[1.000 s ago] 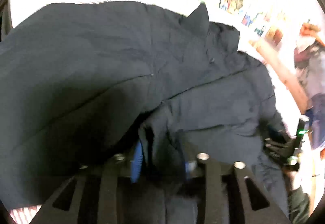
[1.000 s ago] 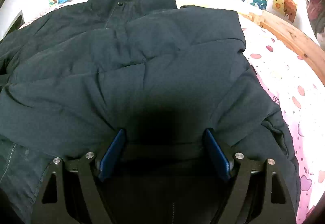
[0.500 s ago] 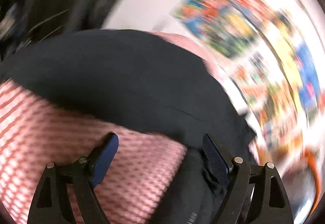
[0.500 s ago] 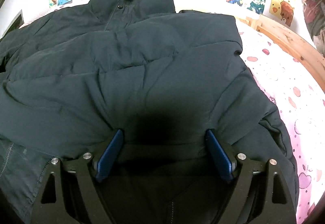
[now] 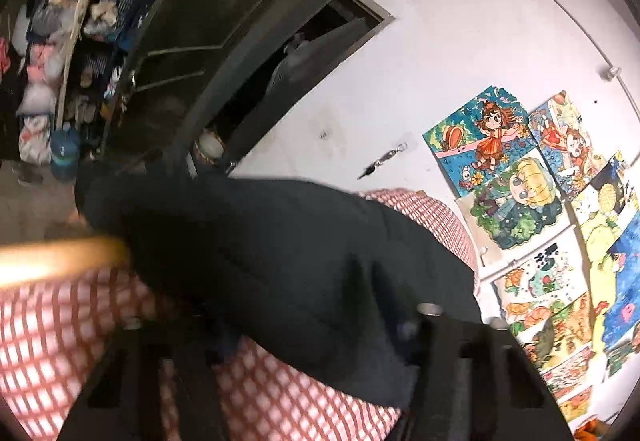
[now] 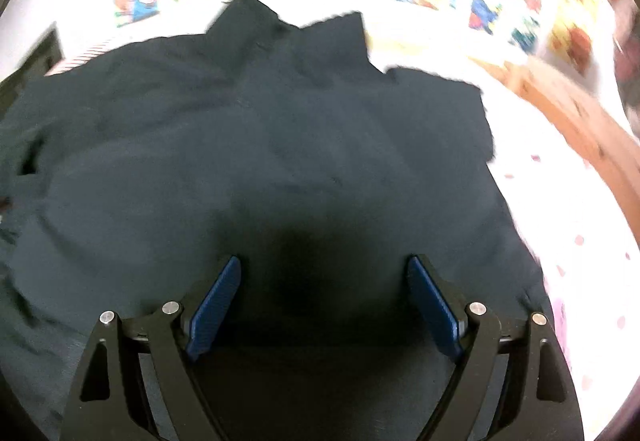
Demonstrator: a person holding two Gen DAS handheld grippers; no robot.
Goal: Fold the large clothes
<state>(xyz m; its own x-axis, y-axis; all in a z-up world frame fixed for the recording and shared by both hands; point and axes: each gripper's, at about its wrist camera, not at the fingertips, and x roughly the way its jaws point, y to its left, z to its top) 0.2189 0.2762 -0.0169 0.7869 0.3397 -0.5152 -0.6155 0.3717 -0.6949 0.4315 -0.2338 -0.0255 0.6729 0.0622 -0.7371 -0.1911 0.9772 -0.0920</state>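
Jacket [image 6: 260, 169] is lying spread across the bed, collar at the far side toward the wall. It is dark and puffy, and it is filling most of the right wrist view. A pink spotted sheet [image 6: 576, 241] is showing to the right of it, with a wooden bed rail [image 6: 568, 113] beyond.

We are holding the right tongs [image 6: 324, 301] over the near middle of the jacket, blue pads wide apart, nothing between them. Whether the tips are touching cloth we cannot tell; that patch is in shadow.

Left tongs [image 5: 320, 325] are closing. In the left wrist view one edge of the jacket [image 5: 280, 265] is draping over and between the arms, above a red checked blanket [image 5: 48, 325]. The tips are buried in dark cloth and blurred, so we cannot tell whether they are gripping yet. Posters [image 5: 516, 181] are covering the wall on the right, and a dark door [image 5: 208, 41] is standing far left.

Step in hand, as we are judging it: we are taking hold of the left side, probably a sleeve or side panel, to fold it inward over the body.

Next move is calling for:
- a firm pinch through the thick padding on the left before lifting
- carrying that edge right, across the body, without dragging the whole jacket
- the right tongs either pinning the middle or taking the opposite edge
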